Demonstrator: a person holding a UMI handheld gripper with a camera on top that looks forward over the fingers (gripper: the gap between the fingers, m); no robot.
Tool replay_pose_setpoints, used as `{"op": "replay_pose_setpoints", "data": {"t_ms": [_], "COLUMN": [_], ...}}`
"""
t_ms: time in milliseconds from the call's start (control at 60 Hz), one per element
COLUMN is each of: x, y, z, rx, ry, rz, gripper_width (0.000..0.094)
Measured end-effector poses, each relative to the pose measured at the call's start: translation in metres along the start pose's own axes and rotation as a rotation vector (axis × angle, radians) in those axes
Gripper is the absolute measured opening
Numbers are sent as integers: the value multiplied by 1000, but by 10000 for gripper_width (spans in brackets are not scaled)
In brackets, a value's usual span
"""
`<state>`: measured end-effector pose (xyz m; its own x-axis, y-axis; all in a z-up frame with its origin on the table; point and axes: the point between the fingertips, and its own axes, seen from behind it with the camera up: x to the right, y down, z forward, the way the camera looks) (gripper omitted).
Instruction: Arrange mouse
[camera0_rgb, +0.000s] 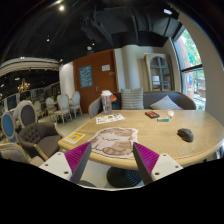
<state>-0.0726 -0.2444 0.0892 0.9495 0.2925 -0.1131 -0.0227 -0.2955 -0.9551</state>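
A dark mouse (186, 134) lies on the round wooden table (150, 135), toward its right side, well beyond my fingers. A printed mouse mat (116, 142) lies near the table's front edge, just ahead of my fingers. My gripper (112, 164) is open and empty, held back from the table's near rim, with its purple pads (78, 157) spread wide apart. Between the fingers I see the table's edge and its dark pedestal base (125, 177) on the floor.
A yellow book (74, 138) lies at the table's left edge. Papers (110, 119), a small red box (151, 114) and a small stack (164, 117) lie at the far side. Chairs (38, 135) stand to the left, a sofa (165, 101) behind.
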Motion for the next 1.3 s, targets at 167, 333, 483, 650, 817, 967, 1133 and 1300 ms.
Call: {"op": "replay_pose_setpoints", "data": {"t_ms": [167,333,483,650,817,967,1133,1300], "x": [29,92,194,324,384,414,443,447], "y": [-7,10,12,15,23,17,19,17], "z": [-2,0,4,21,67,104,132,135], "rx": [-17,-61,-108,-201,-300,-328,-359,-348], "ry": [54,159,314,481,478,466,522,574], "rz": [-2,-17,-13,-26,36,129,181,144], "gripper_width": [862,858,855,850,842,818,641,473]}}
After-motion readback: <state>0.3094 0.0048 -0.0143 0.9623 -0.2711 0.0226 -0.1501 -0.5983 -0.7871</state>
